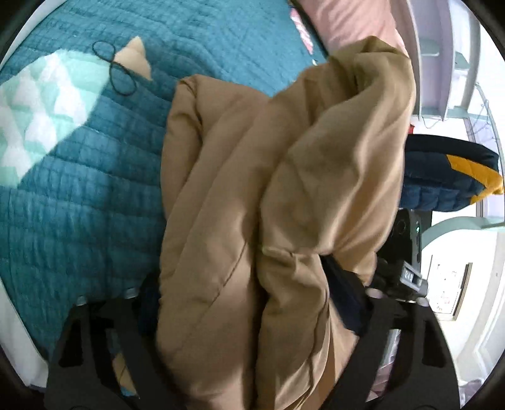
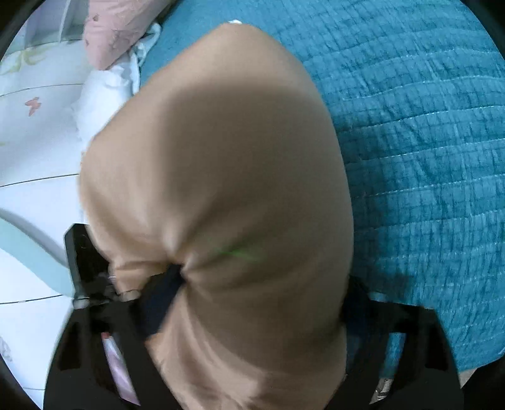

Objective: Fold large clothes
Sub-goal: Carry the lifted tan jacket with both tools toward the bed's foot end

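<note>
1. A large tan padded garment (image 1: 252, 195), puffy like a quilted coat or duvet-weight jacket, fills the middle of both wrist views. It hangs and bunches over a bed covered by a teal quilted bedspread (image 1: 79, 195).

2. The left tool (image 1: 252, 315) has a thick bundle of the tan garment between its two dark fingers. The fabric gathers into tight creases where it meets the inner finger, so the tool appears to be gripping the garment, with the jaws standing wide around the bulk.

3. The right tool (image 2: 252, 302) likewise holds the tan garment. The cloth puckers sharply against its left finger and balloons upward beyond it, hiding much of the bedspread behind.

4. Beside the garment, on the bedspread's far left in the left view, lie a pale mint-and-white patterned patch (image 1: 44, 110) and a thin black looped cord (image 1: 116, 67). Beyond the garment's top edge sits a pink pillow (image 1: 350, 22). To the garment's right a navy and mustard cushion (image 1: 448, 173) shows.

5. Judged from these views, the fold is underway, not finished. The garment is lifted and doubled in thick rolls rather than lying flat, with both tools angled down toward the bed. Laying it down, smoothing it and making any further folds seem to remain.
</note>
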{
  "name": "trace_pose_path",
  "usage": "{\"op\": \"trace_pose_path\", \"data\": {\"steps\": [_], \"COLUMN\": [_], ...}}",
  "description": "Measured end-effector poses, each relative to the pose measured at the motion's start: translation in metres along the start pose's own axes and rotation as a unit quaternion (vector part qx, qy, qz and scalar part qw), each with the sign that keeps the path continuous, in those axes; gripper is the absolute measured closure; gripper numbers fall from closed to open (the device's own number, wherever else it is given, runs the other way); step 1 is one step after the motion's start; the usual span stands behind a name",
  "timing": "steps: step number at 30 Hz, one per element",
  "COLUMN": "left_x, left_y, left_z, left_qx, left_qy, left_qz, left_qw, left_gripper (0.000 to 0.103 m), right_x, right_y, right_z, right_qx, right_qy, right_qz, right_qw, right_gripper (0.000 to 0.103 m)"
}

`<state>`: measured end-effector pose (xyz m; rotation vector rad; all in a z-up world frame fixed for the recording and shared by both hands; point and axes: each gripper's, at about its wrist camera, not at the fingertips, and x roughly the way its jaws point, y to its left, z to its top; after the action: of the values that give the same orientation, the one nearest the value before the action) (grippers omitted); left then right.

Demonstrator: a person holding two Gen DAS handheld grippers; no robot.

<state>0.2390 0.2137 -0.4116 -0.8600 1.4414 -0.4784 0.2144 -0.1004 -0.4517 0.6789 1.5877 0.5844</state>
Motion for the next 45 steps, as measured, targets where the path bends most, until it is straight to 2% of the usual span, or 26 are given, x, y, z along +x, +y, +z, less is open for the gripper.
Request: {"op": "trace_pose_path", "data": {"steps": [1,3,5,8,10,13,17,20,27,30,35,40,45], "left_x": [0.0,-0.005,-0.006,-0.002,0.002,0.015,0.032,0.039,0.083,0.112,0.181,0.253,0.339], "left_y": [-0.006,-0.016,-0.028,-0.044,-0.054,-0.063,-0.087,-0.113,-0.196,-0.234,-0.313,-0.382,-0.46], "left_z": [-0.003,-0.01,-0.016,-0.021,-0.024,-0.026,-0.029,-0.03,-0.029,-0.028,-0.026,-0.028,-0.031], "left_qx": [0.013,0.032,0.045,0.062,0.067,0.066,0.077,0.093,0.142,0.16,0.207,0.24,0.277], "left_qy": [0.0,-0.001,0.003,0.006,0.007,0.011,0.013,0.015,0.028,0.037,0.058,0.085,0.119], "left_qz": [0.002,0.002,0.006,0.024,0.02,0.014,0.023,0.026,0.035,0.035,0.041,0.027,0.019], "left_qw": [0.9999,0.9995,0.999,0.9978,0.9975,0.9977,0.9967,0.9952,0.9888,0.9858,0.9758,0.9667,0.9533], "left_gripper": [0.033,0.039,0.044,0.045,0.045,0.045,0.045,0.045,0.045,0.045,0.045,0.045,0.045], "right_x": [-0.006,-0.018,-0.027,-0.032,-0.039,-0.058,-0.079,-0.099,-0.173,-0.22,-0.295,-0.374,-0.452], "right_y": [0.0,0.0,0.004,0.012,0.016,0.007,-0.006,-0.017,-0.058,-0.086,-0.14,-0.199,-0.259], "right_z": [-0.002,-0.006,-0.008,-0.009,-0.011,-0.019,-0.028,-0.032,-0.035,-0.041,-0.04,-0.04,-0.033], "right_qx": [-0.001,-0.003,-0.011,-0.022,-0.037,-0.044,-0.045,-0.048,-0.045,-0.057,-0.047,-0.033,-0.029], "right_qy": [-0.001,-0.005,-0.011,-0.014,-0.019,-0.024,-0.037,-0.049,-0.082,-0.106,-0.143,-0.174,-0.189], "right_qz": [0.007,0.015,0.009,-0.001,-0.004,-0.002,-0.008,-0.004,0.009,0.006,-0.009,-0.032,-0.081], "right_qw": [1.0,1.0,1.0,1.0,0.999,0.999,0.998,0.998,0.996,0.993,0.989,0.984,0.978], "right_gripper": [0.048,0.053,0.054,0.056,0.056,0.056,0.056,0.056,0.056,0.056,0.056,0.056,0.056]}}
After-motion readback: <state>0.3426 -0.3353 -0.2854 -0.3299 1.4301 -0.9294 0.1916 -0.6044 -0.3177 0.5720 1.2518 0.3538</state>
